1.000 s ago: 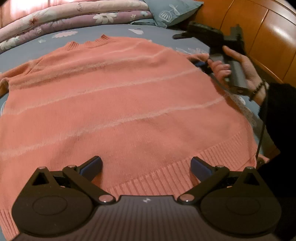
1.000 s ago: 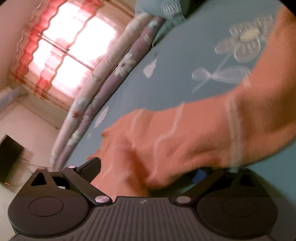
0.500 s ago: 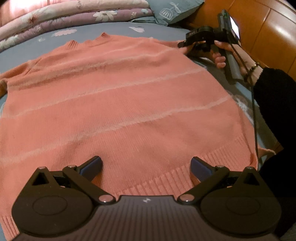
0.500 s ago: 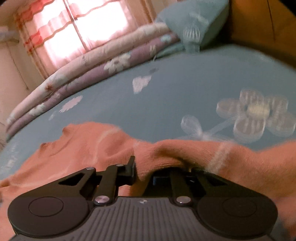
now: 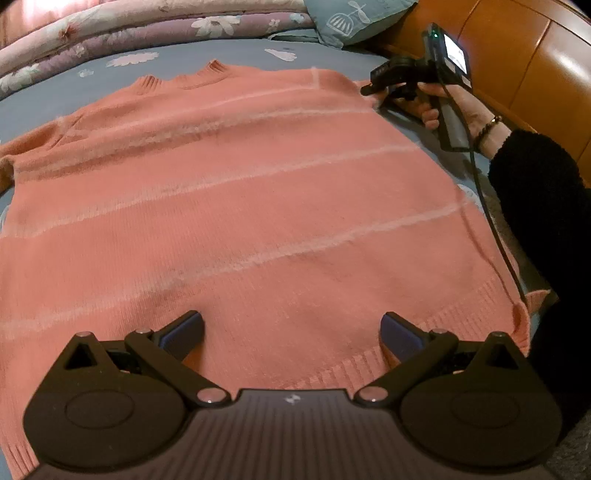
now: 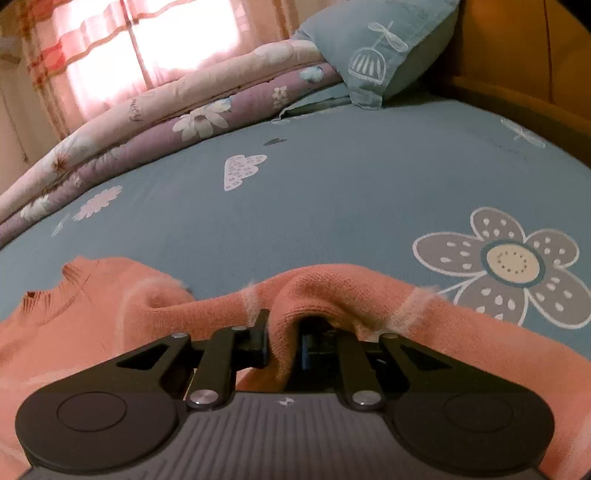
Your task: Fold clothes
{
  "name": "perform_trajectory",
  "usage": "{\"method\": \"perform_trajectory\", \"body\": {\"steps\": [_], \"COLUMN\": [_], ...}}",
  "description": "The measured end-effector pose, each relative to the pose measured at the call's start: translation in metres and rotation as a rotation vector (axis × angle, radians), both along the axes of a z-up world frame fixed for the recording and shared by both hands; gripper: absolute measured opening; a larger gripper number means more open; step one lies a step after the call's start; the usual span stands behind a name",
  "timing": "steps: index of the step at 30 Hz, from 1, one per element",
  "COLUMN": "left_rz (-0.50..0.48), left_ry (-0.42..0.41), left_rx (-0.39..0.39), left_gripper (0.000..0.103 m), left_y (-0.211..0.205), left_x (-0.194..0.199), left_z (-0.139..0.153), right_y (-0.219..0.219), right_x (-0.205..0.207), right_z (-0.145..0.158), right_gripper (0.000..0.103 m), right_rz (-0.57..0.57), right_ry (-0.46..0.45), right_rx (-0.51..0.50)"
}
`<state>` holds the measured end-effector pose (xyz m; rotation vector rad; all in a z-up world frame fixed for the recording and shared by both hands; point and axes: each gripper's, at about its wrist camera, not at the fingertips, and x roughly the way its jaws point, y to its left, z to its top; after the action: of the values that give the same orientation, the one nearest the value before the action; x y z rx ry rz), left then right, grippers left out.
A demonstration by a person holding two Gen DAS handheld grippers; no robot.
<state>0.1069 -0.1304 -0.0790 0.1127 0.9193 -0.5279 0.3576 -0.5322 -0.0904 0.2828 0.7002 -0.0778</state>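
Note:
A salmon-pink knit sweater (image 5: 258,192) with pale stripes lies flat on the blue bed sheet (image 6: 332,184), its collar (image 5: 184,79) at the far side. My left gripper (image 5: 291,332) stands open just above the ribbed hem, with nothing between its fingers. At the sweater's far right shoulder, my right gripper (image 5: 373,88) is held by a hand. In the right wrist view a raised fold of the sweater (image 6: 332,291) sits pinched between that gripper's (image 6: 284,343) pads, and the jaws are opening slightly.
A rolled floral quilt (image 5: 147,33) and a blue pillow (image 5: 354,18) lie at the head of the bed. A wooden headboard (image 5: 517,55) runs along the right. A black sleeve (image 5: 535,177) and a cable cross the sweater's right edge.
My right gripper closed on the sweater's shoulder edge, rolled level and moved farther toward the pillow, pulling the fabric with it. My left gripper stayed open at the hem.

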Motion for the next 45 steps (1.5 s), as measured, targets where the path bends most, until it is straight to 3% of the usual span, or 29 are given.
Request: {"method": "perform_trajectory", "body": {"steps": [2, 5, 7, 10, 18, 21, 25, 30, 34, 36, 39, 45], "left_rz": [-0.008, -0.012, -0.009, 0.0, 0.01, 0.002, -0.014, -0.026, -0.013, -0.011, -0.011, 0.002], "left_ry": [-0.01, -0.017, -0.018, -0.017, -0.035, -0.049, -0.069, -0.1, -0.107, -0.099, -0.088, -0.089], "left_rx": [0.009, 0.013, 0.007, -0.002, 0.007, 0.013, 0.019, 0.051, 0.07, 0.074, 0.072, 0.088], "left_gripper": [0.102, 0.102, 0.102, 0.102, 0.102, 0.102, 0.102, 0.102, 0.102, 0.102, 0.102, 0.102], "left_y": [0.0, 0.001, 0.003, 0.005, 0.004, 0.005, 0.008, 0.005, 0.002, 0.001, 0.003, 0.001], "left_x": [-0.001, -0.003, -0.002, -0.002, -0.008, -0.011, -0.015, -0.019, -0.021, -0.021, -0.02, -0.02], "left_z": [-0.001, -0.001, -0.001, -0.001, -0.002, -0.003, -0.006, -0.009, -0.009, -0.008, -0.007, -0.007], "right_y": [-0.001, -0.004, -0.006, -0.005, 0.044, 0.065, 0.064, 0.047, 0.059, 0.073, 0.082, 0.058], "right_x": [-0.003, -0.015, -0.026, -0.044, -0.079, -0.089, -0.11, -0.154, -0.188, -0.191, -0.196, -0.247], "right_z": [0.008, 0.023, 0.03, 0.032, 0.021, 0.004, -0.004, 0.011, 0.013, 0.007, -0.007, -0.018], "right_gripper": [0.044, 0.054, 0.069, 0.069, 0.068, 0.068, 0.061, 0.062, 0.069, 0.071, 0.071, 0.071], "right_rz": [-0.011, -0.002, 0.046, 0.151, 0.371, 0.418, 0.356, 0.192, 0.262, 0.287, 0.252, 0.183], "right_ry": [0.049, 0.095, 0.115, 0.131, 0.16, 0.234, 0.246, 0.237, 0.149, 0.18, 0.25, 0.183], "right_rx": [-0.006, 0.016, 0.097, 0.223, 0.391, 0.443, 0.398, 0.402, 0.52, 0.495, 0.456, 0.567]}}
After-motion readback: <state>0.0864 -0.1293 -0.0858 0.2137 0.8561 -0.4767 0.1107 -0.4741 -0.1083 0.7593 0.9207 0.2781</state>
